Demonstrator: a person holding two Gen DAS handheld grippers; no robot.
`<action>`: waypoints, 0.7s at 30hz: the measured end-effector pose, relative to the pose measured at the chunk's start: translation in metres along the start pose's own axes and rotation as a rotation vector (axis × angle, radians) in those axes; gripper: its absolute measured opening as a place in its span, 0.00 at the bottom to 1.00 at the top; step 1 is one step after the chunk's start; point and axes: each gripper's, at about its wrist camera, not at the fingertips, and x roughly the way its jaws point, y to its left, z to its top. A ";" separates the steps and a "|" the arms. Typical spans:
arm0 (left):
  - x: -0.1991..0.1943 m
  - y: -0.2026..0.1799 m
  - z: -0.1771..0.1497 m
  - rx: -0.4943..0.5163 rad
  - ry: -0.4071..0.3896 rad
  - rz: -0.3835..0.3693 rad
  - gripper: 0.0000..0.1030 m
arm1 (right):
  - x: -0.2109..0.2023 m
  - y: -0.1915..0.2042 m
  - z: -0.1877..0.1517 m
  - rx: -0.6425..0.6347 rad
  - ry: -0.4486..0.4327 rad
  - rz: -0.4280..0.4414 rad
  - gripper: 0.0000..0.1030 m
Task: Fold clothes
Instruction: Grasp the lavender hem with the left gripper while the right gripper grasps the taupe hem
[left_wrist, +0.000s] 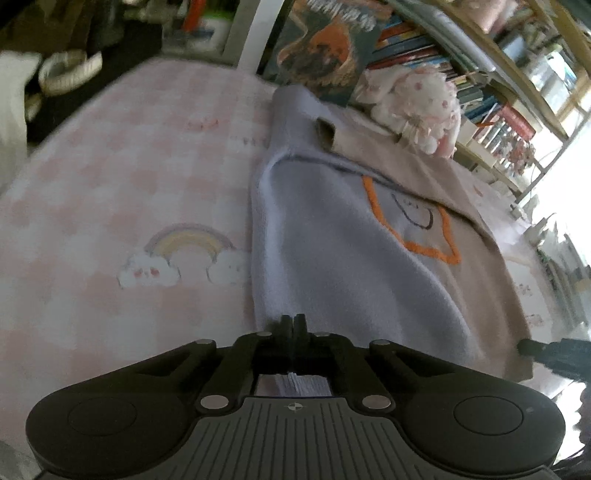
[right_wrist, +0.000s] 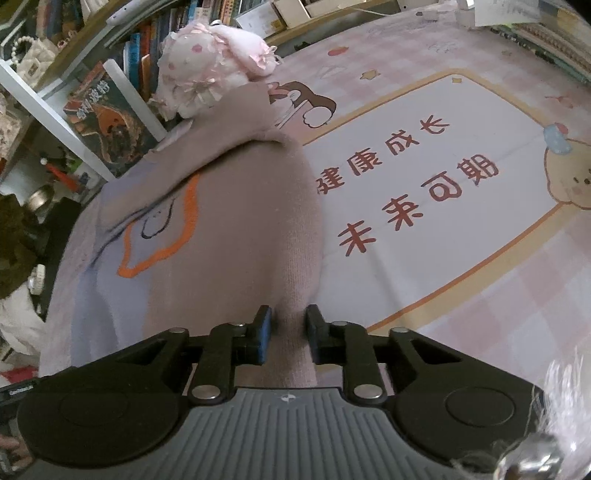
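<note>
1. Bookshelves (left_wrist: 424, 55) are crowding the back of the room, and a pink checked bed cover (left_wrist: 110, 166) printed with a rainbow and clouds is spreading across the bed, with a pink-and-white plush toy (left_wrist: 417, 107) sitting at the far edge just beyond the garment.
2. Lying on that cover is the sweater (left_wrist: 332, 258), its left half showing pale blue and its right half beige, with an orange outline stitched across the join.
3. At the near left edge the left gripper (left_wrist: 293, 323) is pinching the blue hem, its jaws pressed together on a thin fold of cloth.
4. At the near right edge the right gripper (right_wrist: 288, 323) is straddling a raised ridge of beige knit; its jaws are standing a little apart with the fabric between them, and I cannot tell whether they are already gripping it.
5. The sweater is looking soft, light and floppy, sagging wherever it is unsupported, so it is probably handling best when held at the hem corners or the side seams, both ends lifted together to keep it from bunching.
6. Its long axis is running away from both cameras, hem nearest the grippers and the far end pointing toward the plush toy and shelves.
</note>
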 end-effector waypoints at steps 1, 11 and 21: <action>-0.006 -0.004 0.001 0.031 -0.034 -0.006 0.00 | -0.001 0.001 0.000 0.001 -0.005 -0.005 0.13; -0.006 0.007 0.005 0.015 -0.001 0.003 0.13 | -0.010 0.011 0.004 -0.034 -0.052 0.004 0.12; 0.004 0.008 0.001 0.029 0.011 0.006 0.36 | -0.002 0.008 0.000 -0.019 -0.014 -0.024 0.16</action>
